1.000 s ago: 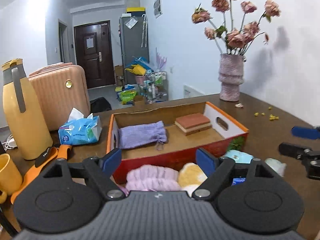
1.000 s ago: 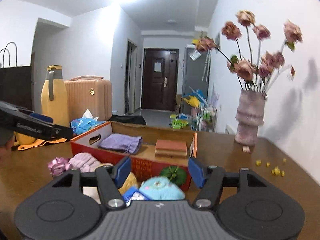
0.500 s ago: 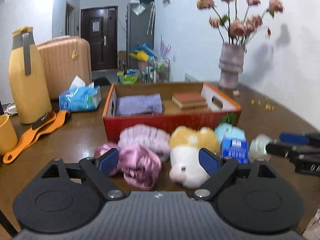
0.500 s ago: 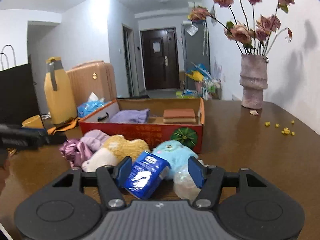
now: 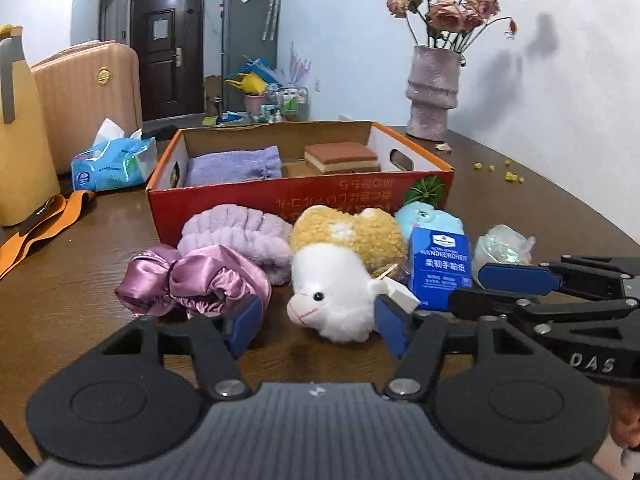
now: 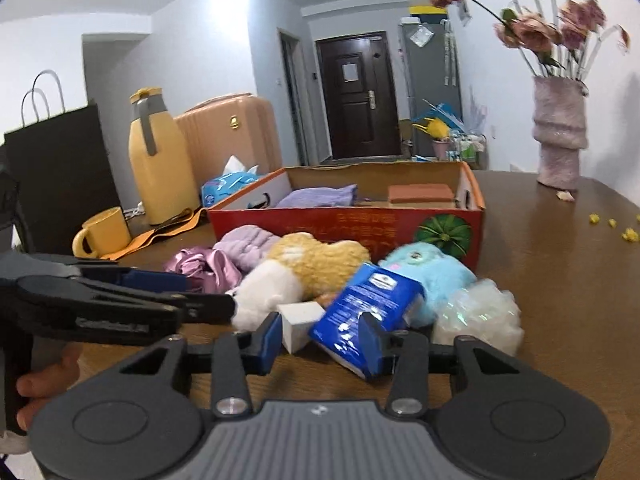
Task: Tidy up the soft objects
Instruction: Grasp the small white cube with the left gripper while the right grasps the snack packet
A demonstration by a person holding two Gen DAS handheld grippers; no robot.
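Observation:
A pile of soft things lies in front of the red cardboard box [image 5: 304,196]. It holds a pink satin scrunchie [image 5: 192,280], a purple headband [image 5: 236,236], a white-and-yellow plush sheep [image 5: 336,280], a light-blue plush [image 6: 432,276], a blue handkerchief pack [image 6: 372,296] and a white mesh puff [image 6: 480,312]. My left gripper [image 5: 318,328] is closing with the sheep's head between its jaws; the left pad stands clear of it. My right gripper [image 6: 320,342] is closing around the handkerchief pack and a small white block [image 6: 298,320]. Inside the box lie a purple pouch [image 5: 232,166] and a brown sponge [image 5: 340,156].
At the left stand a yellow jug [image 6: 158,164], a yellow mug [image 6: 104,234], a tissue pack [image 5: 112,164] and an orange strap [image 5: 44,216]. A vase of flowers [image 5: 434,92] stands at the back right, with yellow crumbs [image 5: 504,172] on the table. A hand [image 6: 44,380] holds the left gripper.
Both grippers have come down and forward from above the box to the pile on the table. Their jaws have narrowed, the left around the sheep, the right around the blue pack.

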